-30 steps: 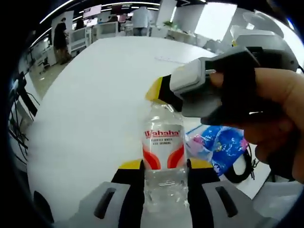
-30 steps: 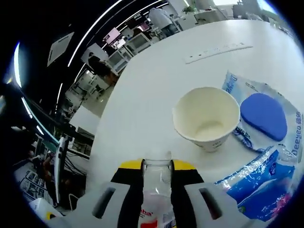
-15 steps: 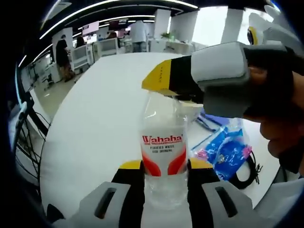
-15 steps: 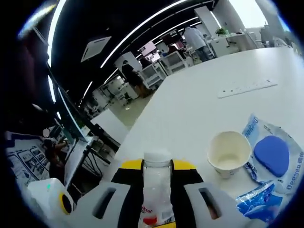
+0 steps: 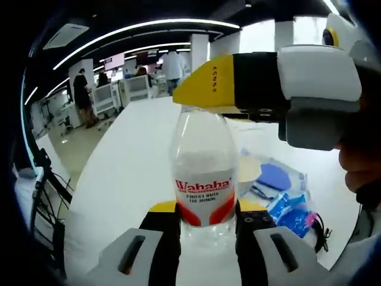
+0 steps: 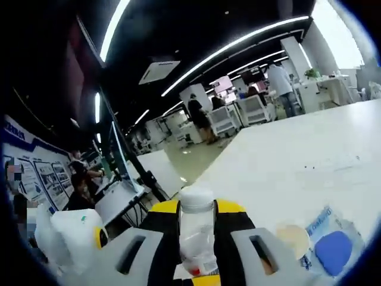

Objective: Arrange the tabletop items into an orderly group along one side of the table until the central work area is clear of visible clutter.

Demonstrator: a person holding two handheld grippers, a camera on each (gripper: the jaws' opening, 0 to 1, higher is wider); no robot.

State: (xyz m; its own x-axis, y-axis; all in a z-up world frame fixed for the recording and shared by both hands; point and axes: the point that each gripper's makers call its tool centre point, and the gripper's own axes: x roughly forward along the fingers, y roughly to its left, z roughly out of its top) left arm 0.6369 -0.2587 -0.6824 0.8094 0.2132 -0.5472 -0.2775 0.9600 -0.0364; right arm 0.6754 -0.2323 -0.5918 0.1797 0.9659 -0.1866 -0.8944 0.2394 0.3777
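Clear plastic Wahaha water bottle (image 5: 203, 179), lifted above the white table (image 5: 128, 173), is clamped low by the left gripper (image 5: 203, 210) and at its white-capped neck by the right gripper (image 6: 196, 210); paper cup (image 6: 291, 236) sits below beside blue packets (image 5: 286, 196).

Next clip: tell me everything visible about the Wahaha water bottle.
The water bottle is clear plastic with a white cap and a white label bearing red Wahaha lettering and red-orange swooshes. It stands upright along the left gripper, whose jaws clamp its lower body, while the right gripper clamps its neck just under the cap. It looks lifted above the white table.
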